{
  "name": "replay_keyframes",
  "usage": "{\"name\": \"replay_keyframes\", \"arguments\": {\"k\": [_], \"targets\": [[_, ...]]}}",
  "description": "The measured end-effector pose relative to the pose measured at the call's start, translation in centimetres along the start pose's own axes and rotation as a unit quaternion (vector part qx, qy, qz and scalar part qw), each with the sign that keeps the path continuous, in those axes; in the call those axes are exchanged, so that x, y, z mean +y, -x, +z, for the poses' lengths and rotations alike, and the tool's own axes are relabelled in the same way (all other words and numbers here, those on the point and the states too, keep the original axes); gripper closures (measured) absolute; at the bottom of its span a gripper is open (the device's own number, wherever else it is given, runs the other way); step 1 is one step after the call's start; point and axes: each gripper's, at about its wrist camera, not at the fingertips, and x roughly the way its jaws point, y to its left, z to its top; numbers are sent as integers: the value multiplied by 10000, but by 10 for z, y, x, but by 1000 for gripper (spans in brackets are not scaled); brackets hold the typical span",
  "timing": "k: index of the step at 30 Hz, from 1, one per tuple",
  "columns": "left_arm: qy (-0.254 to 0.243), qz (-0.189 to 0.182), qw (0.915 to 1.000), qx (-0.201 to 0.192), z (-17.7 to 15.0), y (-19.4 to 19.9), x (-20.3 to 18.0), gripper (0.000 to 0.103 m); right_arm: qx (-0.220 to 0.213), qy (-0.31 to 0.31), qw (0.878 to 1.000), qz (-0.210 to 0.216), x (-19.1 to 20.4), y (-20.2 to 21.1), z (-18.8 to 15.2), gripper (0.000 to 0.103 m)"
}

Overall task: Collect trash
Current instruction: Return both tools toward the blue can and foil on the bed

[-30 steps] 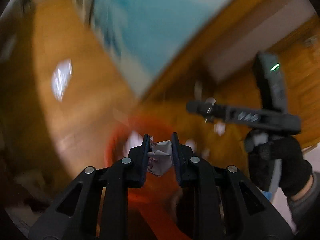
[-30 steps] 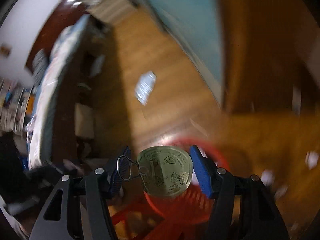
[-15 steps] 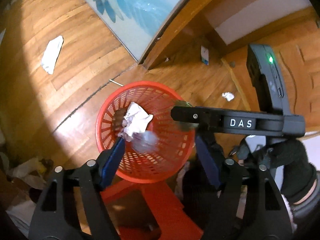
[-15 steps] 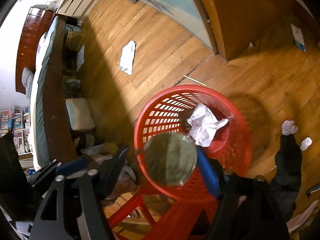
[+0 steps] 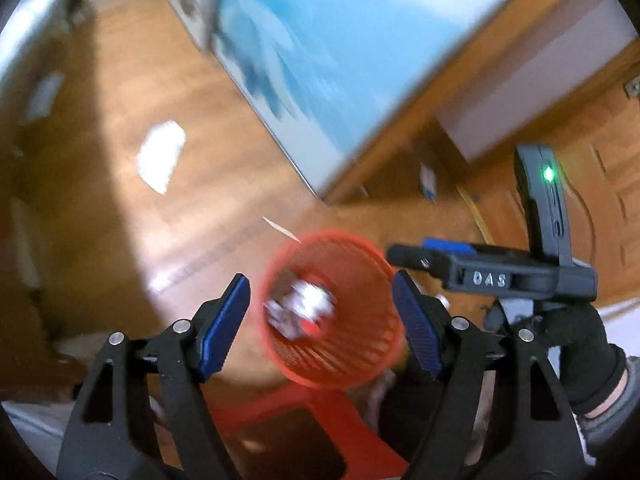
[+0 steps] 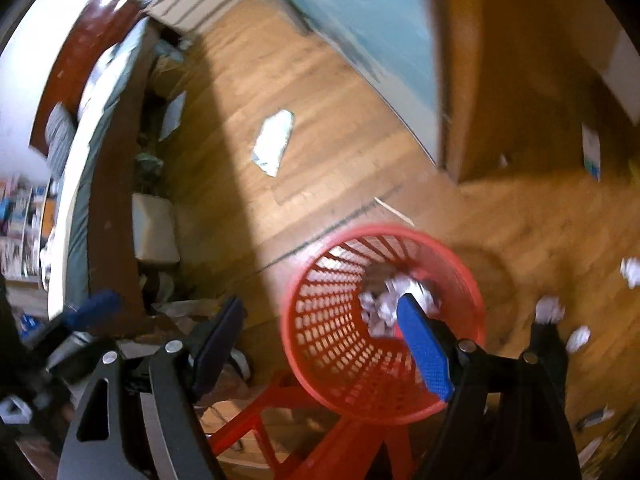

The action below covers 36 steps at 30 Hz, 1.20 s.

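**Both grippers spread and empty over the red basket**

While you hold both tools above the red basket [image 5: 332, 316], each one stands with its jaws wide apart and nothing between them; your left gripper [image 5: 320, 312] frames the basket's mouth between its blue pads [image 5: 224, 320], and your right gripper [image 6: 320, 340] hangs over the same basket [image 6: 320, 344], its right pad [image 6: 424, 348] reaching across the rim while its left pad sits outside the basket wall; from the left wrist view your right gripper [image 5: 408, 258] shows side-on just right of the basket, held in your black-gloved hand [image 5: 580, 344], a green light glowing on its body.

Crumpled white paper [image 6: 396, 300] lies at the bottom of the basket, blurred in both views, with something darker beside it that you cannot make out; the basket rests on a red stool [image 6: 280, 420]; more trash lies on the wooden floor [image 6: 320, 120]: a flat white wrapper [image 6: 274, 146] well beyond the basket, a thin pale stick [image 6: 394, 211] just beyond its far rim, three small white wads [image 6: 550, 310] to the right, and a white-and-blue card [image 6: 591, 150] near the wooden door frame; a bed [image 6: 92, 120] runs along the left of the right wrist view.
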Motion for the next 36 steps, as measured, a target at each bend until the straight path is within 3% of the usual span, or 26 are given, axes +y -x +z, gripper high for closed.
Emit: {"name": "replay_keyframes", "arguments": {"k": [4, 8, 12, 17, 23, 29, 36], "targets": [[413, 505, 9947, -796, -2, 74, 45, 30, -258, 613, 9977, 141, 71, 16, 19, 24], [887, 1124, 9791, -1446, -14, 145, 97, 27, -613, 1273, 9894, 337, 153, 34, 34, 24], [1306, 1742, 9533, -2093, -44, 210, 154, 25, -1276, 2309, 9646, 58, 243, 48, 29, 23], [1804, 2385, 9192, -2561, -83, 259, 217, 24, -1563, 3095, 9370, 434, 349, 46, 9, 20], [2369, 2697, 8898, -2817, -137, 282, 277, 24, -1824, 3656, 9089, 836, 453, 29, -36, 20], [2717, 2735, 8759, -2903, -173, 292, 311, 24, -1667, 3789, 9030, 1150, 508, 2, -84, 20], [2844, 2787, 8672, -2991, -200, 306, 319, 24, -1718, 4000, 8934, 1113, 527, -10, -109, 20]]}}
